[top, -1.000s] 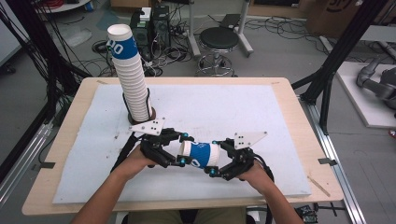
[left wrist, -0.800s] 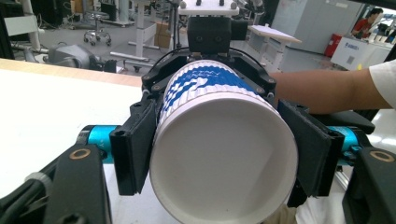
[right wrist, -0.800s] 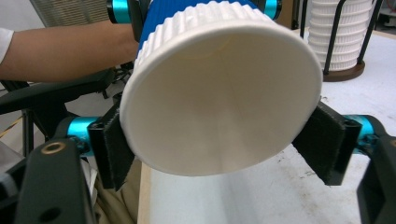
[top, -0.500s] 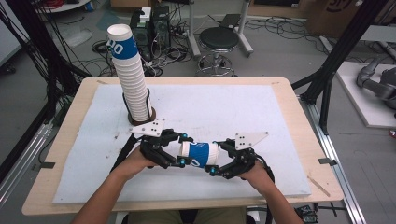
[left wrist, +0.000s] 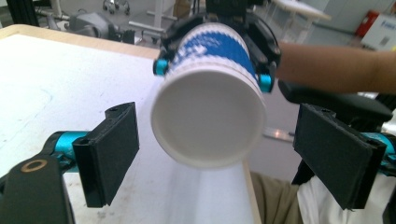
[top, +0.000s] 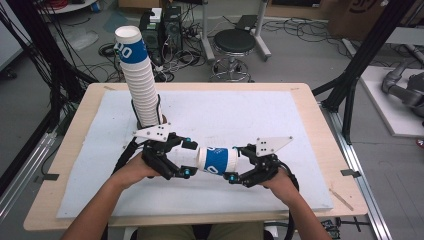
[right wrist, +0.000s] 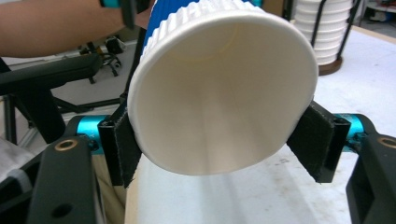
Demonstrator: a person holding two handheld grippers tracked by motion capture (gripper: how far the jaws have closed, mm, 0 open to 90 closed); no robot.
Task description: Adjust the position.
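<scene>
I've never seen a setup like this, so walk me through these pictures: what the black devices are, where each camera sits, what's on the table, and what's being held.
A person sits at a wooden table covered by a white mat, holding a pair of black hand-held tongs in each hand. The high view looks down from above; the other two cameras ride on the tongs and look along their jaws.

A tall stack of white ribbed paper cups stands in a holder at the back left. One white paper cup with a blue band lies sideways in the air between the hands. The right tongs clamp it near the rim. The left tongs have just been opening: their pads stand clear of the cup's base.
</scene>
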